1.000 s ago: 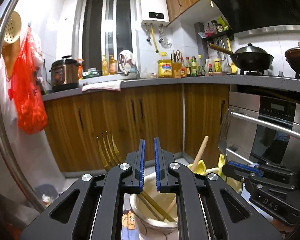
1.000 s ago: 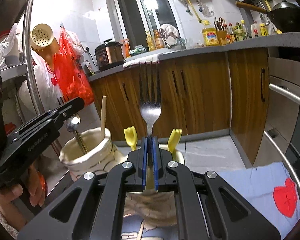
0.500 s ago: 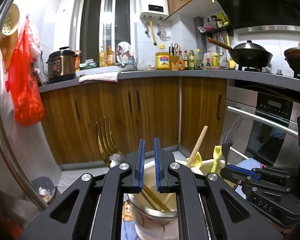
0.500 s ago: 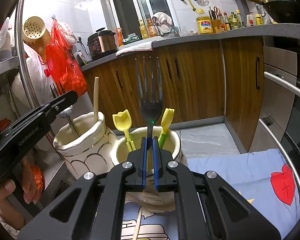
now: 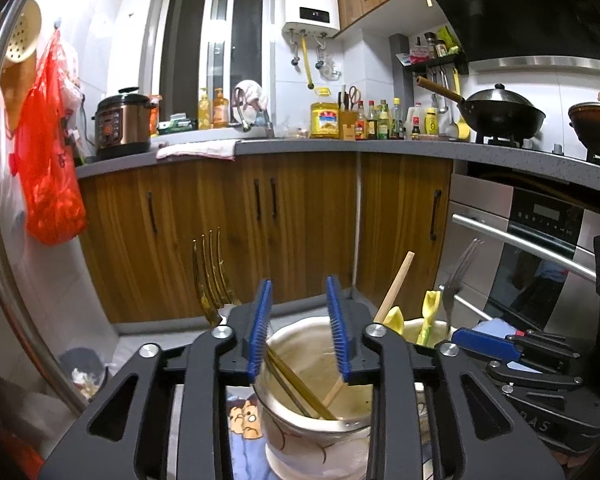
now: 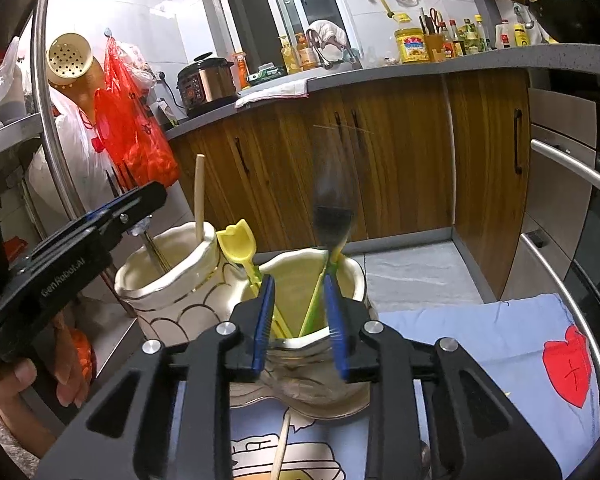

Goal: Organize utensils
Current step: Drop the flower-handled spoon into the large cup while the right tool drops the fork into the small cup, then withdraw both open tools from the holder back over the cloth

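Release step: left gripper [image 5: 300,328] and right gripper [image 6: 300,320] fingers were opening, nothing pinched; forks in holders. Next: retreat upward.

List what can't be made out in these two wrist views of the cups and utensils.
- Silver fork, right wrist view: motion-blurred, prongs unreadable.
- Gold fork, left wrist view: handle hidden behind the left gripper.
- Right cup, right wrist view: its base is covered by the right gripper.
- Floor bin, left wrist view: contents too small.
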The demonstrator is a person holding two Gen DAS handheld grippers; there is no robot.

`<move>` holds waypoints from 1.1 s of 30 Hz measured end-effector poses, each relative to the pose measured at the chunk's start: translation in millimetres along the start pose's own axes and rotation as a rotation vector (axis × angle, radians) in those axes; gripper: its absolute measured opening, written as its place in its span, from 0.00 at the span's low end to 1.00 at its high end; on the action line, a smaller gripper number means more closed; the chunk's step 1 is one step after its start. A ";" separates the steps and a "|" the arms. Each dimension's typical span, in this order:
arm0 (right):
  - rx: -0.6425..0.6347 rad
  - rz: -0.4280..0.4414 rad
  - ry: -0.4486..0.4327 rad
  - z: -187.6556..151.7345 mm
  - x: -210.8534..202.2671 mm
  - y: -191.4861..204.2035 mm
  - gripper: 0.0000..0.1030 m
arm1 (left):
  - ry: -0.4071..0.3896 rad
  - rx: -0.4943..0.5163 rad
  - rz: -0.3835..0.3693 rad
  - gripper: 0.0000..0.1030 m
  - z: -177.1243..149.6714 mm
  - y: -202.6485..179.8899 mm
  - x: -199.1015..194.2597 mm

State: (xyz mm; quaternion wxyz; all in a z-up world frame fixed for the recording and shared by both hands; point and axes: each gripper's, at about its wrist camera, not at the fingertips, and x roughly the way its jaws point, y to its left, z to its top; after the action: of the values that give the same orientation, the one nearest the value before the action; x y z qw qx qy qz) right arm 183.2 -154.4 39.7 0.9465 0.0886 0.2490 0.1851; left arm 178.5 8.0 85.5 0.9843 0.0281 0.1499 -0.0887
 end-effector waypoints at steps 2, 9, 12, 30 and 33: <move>-0.004 0.008 -0.002 0.8 -3.2 1.1 0.37 | -0.008 -0.004 -0.002 0.42 1.1 -0.5 -2.3; -0.014 0.031 -0.036 5.5 -26.5 2.2 0.50 | -0.019 0.014 0.009 0.50 5.6 -2.6 -13.5; -0.017 0.035 -0.053 8.0 -41.5 -0.5 0.65 | -0.039 0.007 0.022 0.66 12.0 -0.8 -29.2; -0.094 -0.073 0.021 -10.2 -102.1 -29.2 0.95 | 0.181 -0.028 0.028 0.92 -21.3 -14.2 -84.4; -0.106 -0.095 0.057 -22.1 -102.5 -34.7 0.95 | 0.256 -0.035 0.009 0.92 -39.1 -16.5 -81.7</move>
State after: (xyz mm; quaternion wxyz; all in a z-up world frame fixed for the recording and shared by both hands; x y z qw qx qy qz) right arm 99.8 -225.0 56.7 0.9502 0.0214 0.2695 0.1552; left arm 87.4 8.5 72.3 0.9578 0.0226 0.2757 -0.0775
